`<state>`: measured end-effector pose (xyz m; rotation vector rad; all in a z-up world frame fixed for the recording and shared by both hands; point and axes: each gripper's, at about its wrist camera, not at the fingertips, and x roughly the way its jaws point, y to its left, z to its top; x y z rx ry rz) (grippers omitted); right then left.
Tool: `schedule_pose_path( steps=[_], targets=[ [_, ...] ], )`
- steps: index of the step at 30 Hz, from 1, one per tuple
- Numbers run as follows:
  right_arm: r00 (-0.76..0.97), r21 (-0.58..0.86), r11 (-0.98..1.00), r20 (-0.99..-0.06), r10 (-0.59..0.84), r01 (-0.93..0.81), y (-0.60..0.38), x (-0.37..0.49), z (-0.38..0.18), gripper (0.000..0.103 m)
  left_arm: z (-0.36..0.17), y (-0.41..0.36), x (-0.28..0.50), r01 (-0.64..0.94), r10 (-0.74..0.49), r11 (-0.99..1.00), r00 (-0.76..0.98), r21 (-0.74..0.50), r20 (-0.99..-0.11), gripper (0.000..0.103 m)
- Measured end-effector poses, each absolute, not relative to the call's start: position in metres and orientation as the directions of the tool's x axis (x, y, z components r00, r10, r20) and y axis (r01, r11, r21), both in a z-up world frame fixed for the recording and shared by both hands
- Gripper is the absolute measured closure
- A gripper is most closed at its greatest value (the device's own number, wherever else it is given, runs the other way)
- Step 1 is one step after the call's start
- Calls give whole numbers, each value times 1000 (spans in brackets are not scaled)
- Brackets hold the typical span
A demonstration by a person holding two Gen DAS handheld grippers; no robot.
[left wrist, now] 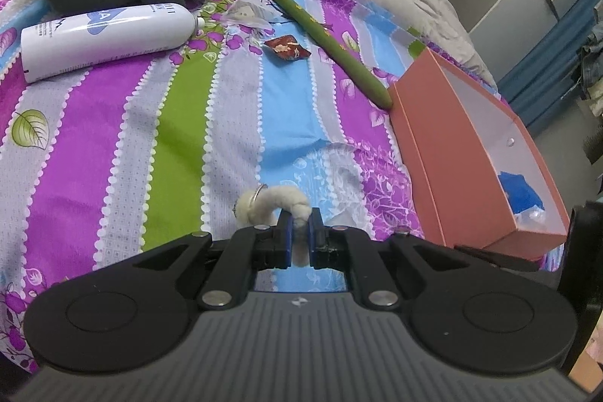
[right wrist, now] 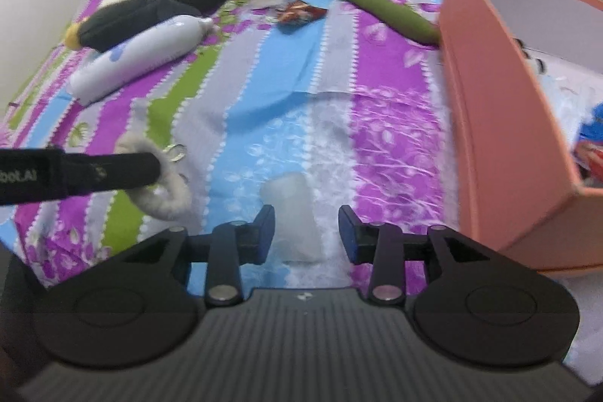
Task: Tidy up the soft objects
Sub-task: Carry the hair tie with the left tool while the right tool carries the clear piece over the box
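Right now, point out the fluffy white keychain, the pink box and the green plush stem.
fluffy white keychain (left wrist: 277, 200): left wrist view, on its curved fuzzy body ahead of the left claw (left wrist: 299, 234).
pink box (left wrist: 444, 153): left wrist view, on its near outer wall.
green plush stem (left wrist: 331, 44): left wrist view, mid-length of the stem.

Even, soft indoor light falls across the striped bedsheet (left wrist: 233, 123), with only faint shadows. The left wrist view is sharp; the right wrist view is motion-blurred, worst around the orange box (right wrist: 501, 123). Fisheye curvature bends both views' edges.
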<state>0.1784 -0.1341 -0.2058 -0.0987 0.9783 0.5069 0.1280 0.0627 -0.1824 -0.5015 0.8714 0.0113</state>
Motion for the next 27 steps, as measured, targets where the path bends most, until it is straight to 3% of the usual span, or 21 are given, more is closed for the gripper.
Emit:
schedule_pose_path(
  steps=[10, 14, 18, 27],
  targets=[
    [448, 79, 844, -819, 359, -531, -109, 185, -224, 64, -184, 60, 134, -223, -167, 897, 626, -381, -761, 94],
    [457, 26, 832, -826, 330, -554, -103, 185, -228, 71, -184, 59, 136, -224, -165, 899, 623, -377, -764, 94],
    [455, 25, 841, -832, 317, -540, -104, 187, -222, 80, -178, 60, 136, -220, -165, 899, 633, -379, -757, 94],
    [516, 50, 898, -804, 296, -437, -130, 177, -184, 81, -141, 54, 126, -164, -168, 913, 684, -373, -710, 93]
  ],
)
